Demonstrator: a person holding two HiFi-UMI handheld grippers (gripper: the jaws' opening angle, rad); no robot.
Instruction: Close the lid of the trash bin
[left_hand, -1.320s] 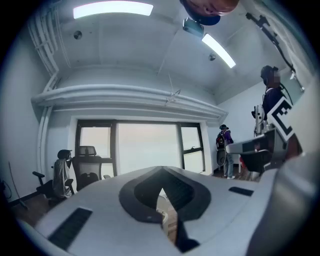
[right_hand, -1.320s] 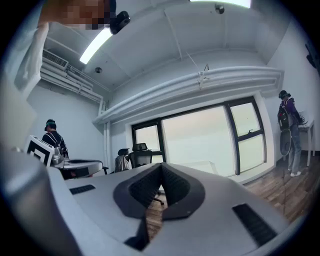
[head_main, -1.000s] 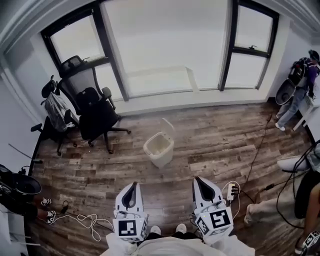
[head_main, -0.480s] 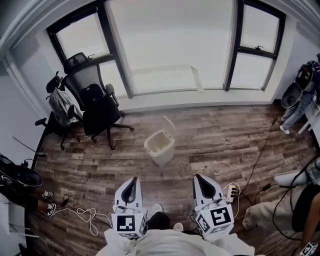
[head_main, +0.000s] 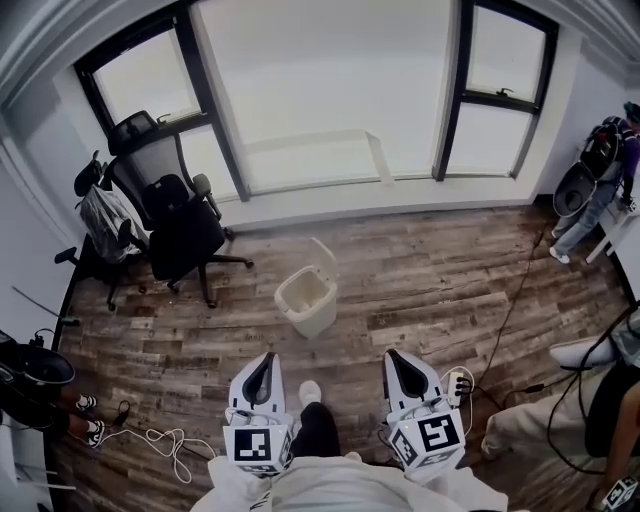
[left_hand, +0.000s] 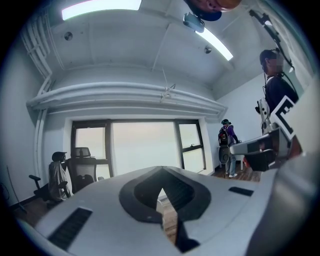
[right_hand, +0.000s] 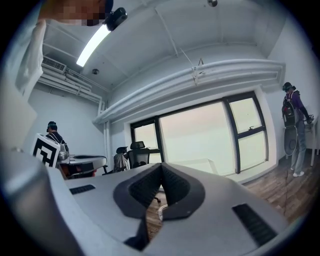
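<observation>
Standing on wood floor (head_main: 420, 290) mid-room: trash bin (head_main: 305, 302), lid (head_main: 324, 249) tipped up & open, black chairs (head_main: 185, 235) off to its left. Held low, well apart from bin: L gripper (head_main: 263, 362) & R gripper (head_main: 396, 360), fingers pressed together on both, nothing btwn.

We're in an office here: black swivel office chairs (head_main: 185, 235) stand grouped by the wall, and a jacket (head_main: 103, 212) is slung over one. Tall dark-framed windows (head_main: 300, 90) span the far side, there's wood-plank floor (head_main: 430, 270) underfoot, and long tube lights (left_hand: 100, 6) run across a bare white ceiling. A desk (right_hand: 87, 160) sits off to the side. A power strip (head_main: 458, 384) and loose cables (head_main: 165, 440) lie on the boards, and a small trash bin (head_main: 306, 298) stands mid-room.
</observation>
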